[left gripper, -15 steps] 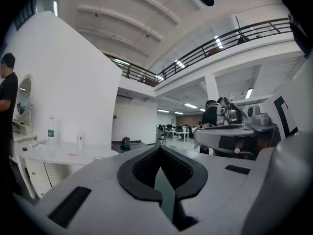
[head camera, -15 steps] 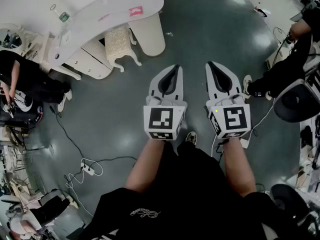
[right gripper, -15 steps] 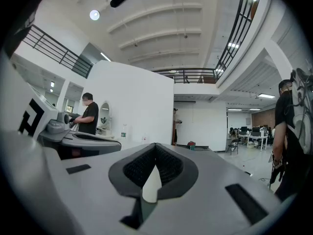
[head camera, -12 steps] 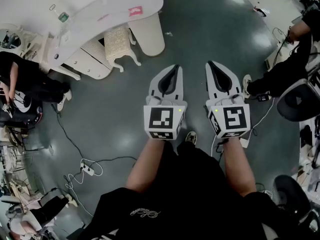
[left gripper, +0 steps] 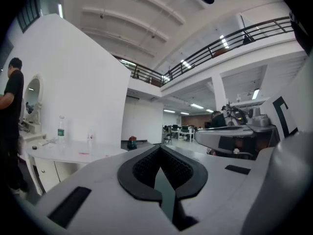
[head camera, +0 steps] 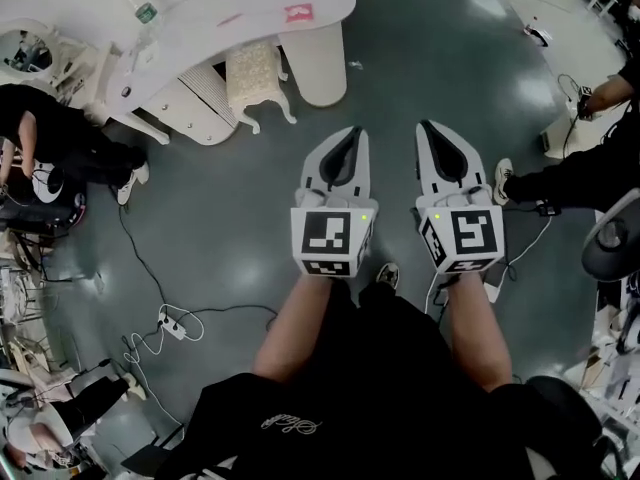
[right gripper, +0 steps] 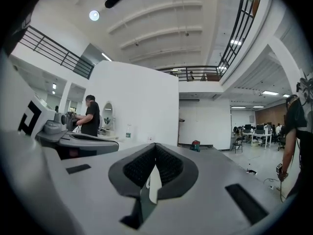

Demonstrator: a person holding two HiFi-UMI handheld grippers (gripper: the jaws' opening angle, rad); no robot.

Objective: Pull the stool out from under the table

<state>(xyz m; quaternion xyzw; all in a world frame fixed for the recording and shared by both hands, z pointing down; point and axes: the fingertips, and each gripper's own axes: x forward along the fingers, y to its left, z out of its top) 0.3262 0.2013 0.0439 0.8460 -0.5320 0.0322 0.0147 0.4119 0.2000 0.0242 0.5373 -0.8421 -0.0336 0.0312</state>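
The cream stool point(head camera: 254, 76) with carved legs stands half under the white curved table point(head camera: 215, 18) at the upper left of the head view. Both grippers are held side by side above the grey floor, well short of the stool. My left gripper point(head camera: 352, 134) is shut with nothing in it, and its jaws point(left gripper: 159, 152) meet at the tip. My right gripper point(head camera: 428, 128) is also shut and empty point(right gripper: 155, 149). The table top point(left gripper: 63, 153) with a water bottle point(left gripper: 60, 129) shows at the left of the left gripper view. The stool is hidden in both gripper views.
The table's thick white pedestal point(head camera: 318, 63) stands just right of the stool. A person in black point(head camera: 60, 158) is at the left, another point(head camera: 590, 168) at the right beside a dark chair point(head camera: 615, 238). A power strip with cables point(head camera: 172, 320) lies on the floor.
The table and stool have slid rightward and slightly down in the head view, so the person has shifted toward them. Both grippers stay shut, side by side.
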